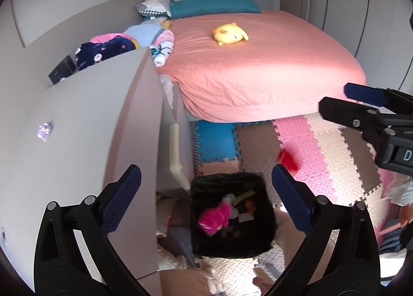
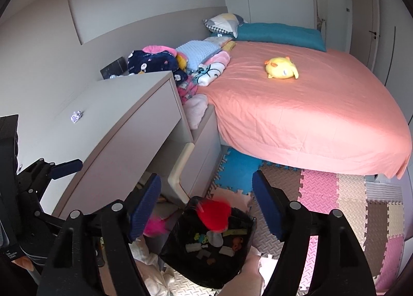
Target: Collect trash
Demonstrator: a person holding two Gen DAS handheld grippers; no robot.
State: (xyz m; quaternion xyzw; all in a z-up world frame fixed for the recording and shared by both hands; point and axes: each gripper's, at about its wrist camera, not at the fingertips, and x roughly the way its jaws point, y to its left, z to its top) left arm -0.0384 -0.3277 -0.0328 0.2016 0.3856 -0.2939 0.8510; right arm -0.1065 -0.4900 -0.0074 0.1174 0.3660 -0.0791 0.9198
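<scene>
A bin lined with a black bag [image 1: 260, 239] [image 2: 178, 234] stands on the floor beside the desk, holding several small scraps. My left gripper [image 1: 206, 180] hangs above it, open with nothing between its pads. A pink soft thing [image 1: 215, 217] lies inside the bin. My right gripper [image 2: 206, 182] is open too. Below it a blurred red piece [image 2: 214, 214] [image 1: 287, 159] hovers at the bin's rim, touching no pad. A blurred pink shape [image 2: 155, 227] shows by the bin's left edge. A crumpled shiny wrapper [image 1: 45, 131] [image 2: 76, 116] lies on the desk top.
The grey desk [image 1: 85, 120] [image 2: 124, 105] stands left of the bin. Behind is a bed with a salmon sheet [image 1: 258, 64] [image 2: 309, 115], a yellow plush toy [image 1: 230, 33] [image 2: 281, 67] and piled clothes [image 2: 155, 60]. Coloured foam mats [image 1: 304, 146] [image 2: 335, 200] cover the floor.
</scene>
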